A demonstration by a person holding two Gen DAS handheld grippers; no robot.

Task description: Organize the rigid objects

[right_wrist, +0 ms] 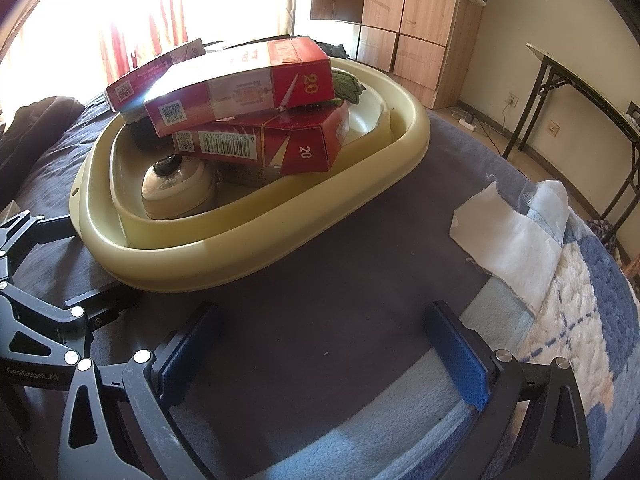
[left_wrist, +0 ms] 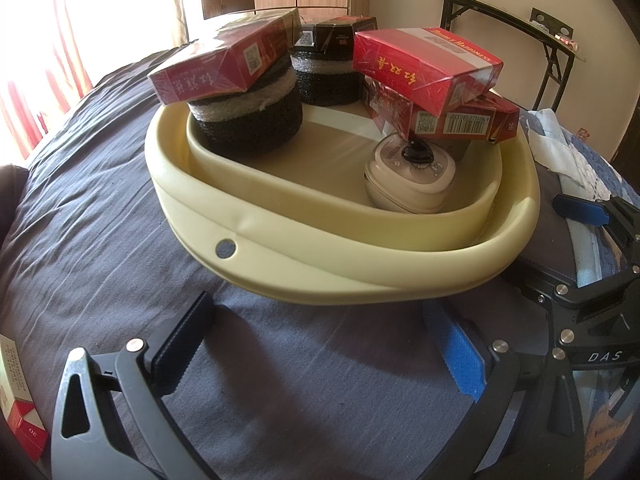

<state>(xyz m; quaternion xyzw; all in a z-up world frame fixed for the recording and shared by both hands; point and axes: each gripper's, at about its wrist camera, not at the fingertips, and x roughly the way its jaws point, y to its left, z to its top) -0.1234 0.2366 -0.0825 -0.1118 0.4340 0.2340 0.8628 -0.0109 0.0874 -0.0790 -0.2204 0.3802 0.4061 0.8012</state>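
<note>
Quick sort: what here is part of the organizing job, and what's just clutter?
Job items:
basin
red cartons
black foam rolls
black box
cream case
both grippers, open: left, right

Lying about:
white cloth
fleece blanket
folding table
wardrobe

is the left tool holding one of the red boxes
No, the left tool is open and empty above the dark sheet; red boxes sit in the basin.
</note>
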